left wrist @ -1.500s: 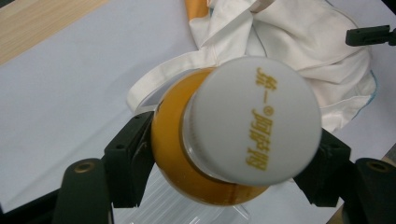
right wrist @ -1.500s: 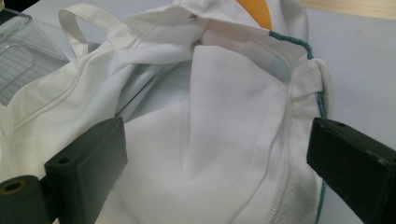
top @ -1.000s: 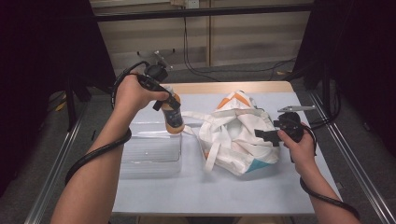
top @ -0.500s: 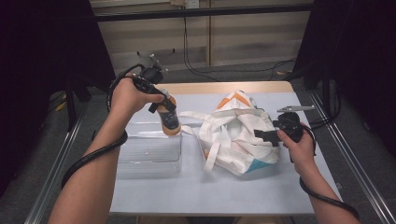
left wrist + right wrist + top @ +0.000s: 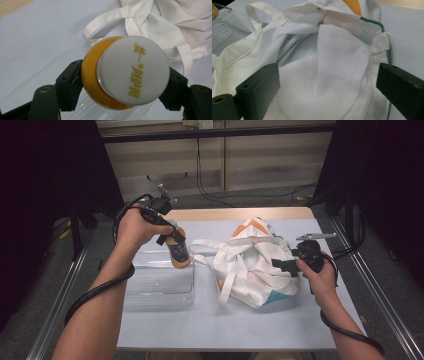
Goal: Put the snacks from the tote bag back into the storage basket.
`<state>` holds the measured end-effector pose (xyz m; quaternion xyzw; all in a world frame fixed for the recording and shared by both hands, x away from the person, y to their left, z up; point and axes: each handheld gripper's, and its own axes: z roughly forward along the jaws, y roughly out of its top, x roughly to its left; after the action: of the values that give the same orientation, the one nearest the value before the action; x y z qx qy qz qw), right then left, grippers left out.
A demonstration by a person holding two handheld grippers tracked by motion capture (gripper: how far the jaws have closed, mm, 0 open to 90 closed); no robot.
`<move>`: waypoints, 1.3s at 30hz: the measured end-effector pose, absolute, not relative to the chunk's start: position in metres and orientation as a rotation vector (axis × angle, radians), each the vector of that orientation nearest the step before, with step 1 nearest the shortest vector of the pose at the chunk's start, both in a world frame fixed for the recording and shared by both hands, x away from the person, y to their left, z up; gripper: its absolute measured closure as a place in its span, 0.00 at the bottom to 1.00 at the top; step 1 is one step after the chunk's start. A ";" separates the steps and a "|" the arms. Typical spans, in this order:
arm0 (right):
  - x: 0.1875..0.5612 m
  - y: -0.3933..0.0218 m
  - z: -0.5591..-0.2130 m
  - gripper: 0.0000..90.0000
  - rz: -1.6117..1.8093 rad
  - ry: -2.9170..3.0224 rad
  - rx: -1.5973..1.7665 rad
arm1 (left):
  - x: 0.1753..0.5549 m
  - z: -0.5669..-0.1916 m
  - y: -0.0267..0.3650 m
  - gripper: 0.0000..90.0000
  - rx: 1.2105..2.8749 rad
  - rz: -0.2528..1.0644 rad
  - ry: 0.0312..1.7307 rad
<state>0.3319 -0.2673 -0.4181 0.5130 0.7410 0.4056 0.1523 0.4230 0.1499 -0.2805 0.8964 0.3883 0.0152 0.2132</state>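
The left hand-held gripper [image 5: 172, 241] is clamped on a bottle [image 5: 178, 251] of orange liquid, its jaws pressing on either side of the body just below the white cap [image 5: 133, 73]. The bottle hangs above the far right corner of a clear plastic tray [image 5: 150, 287] on the left of the worktop [image 5: 215, 325], just left of the bag's loose straps; that placing suggests it is being carried from bag to tray, though the direction is a judgement. A grip high on the body keeps the base free to be set down.

The bottle's long axis runs close to upright, tilted a little, with the cap towards the hand and up and the base towards the tray. In the left gripper view the cap faces the camera.

The right hand-held gripper [image 5: 287, 265] rests at the right side of the white cloth bag [image 5: 250, 265], jaws spread wide around the fabric near the opening without pinching it, probably to steady the bag.
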 end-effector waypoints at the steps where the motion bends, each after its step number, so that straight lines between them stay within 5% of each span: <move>1: 0.332 -0.267 -0.418 0.05 1.162 2.127 1.471 | 0.423 -0.281 0.150 0.33 2.490 0.040 1.081; 39: 0.331 -0.267 -0.416 0.05 1.162 2.124 1.471 | 0.431 -0.337 0.142 0.33 2.551 0.017 1.065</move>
<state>0.3308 -0.2675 -0.4163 0.5132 0.7408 0.4054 0.1535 0.4315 0.1417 -0.3371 0.9064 0.3786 0.0060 0.1875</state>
